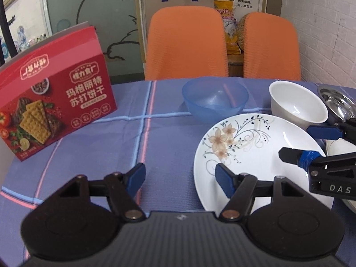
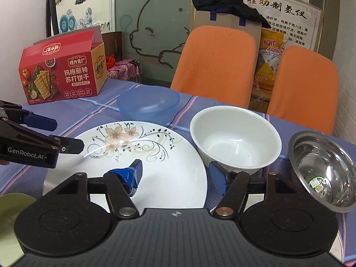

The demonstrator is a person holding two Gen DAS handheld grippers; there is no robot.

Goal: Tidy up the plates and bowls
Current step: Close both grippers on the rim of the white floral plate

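- The left gripper (image 1: 180, 179) hovers with its jaws spread wide and empty, low over the near-left rim of the floral plate (image 1: 255, 155).
- The right gripper (image 2: 175, 175) is also wide open and holds nothing, straddling the plate's near-right rim.
- Its arm reads "DAS"; the left one's reads "GenRobot.AI".
- Beyond the plate: blue plastic bowl (image 2: 148, 105), white bowl (image 2: 235, 140), steel bowl (image 2: 322, 171).
- The red cracker box (image 1: 53, 102) reads "苏打饼干".
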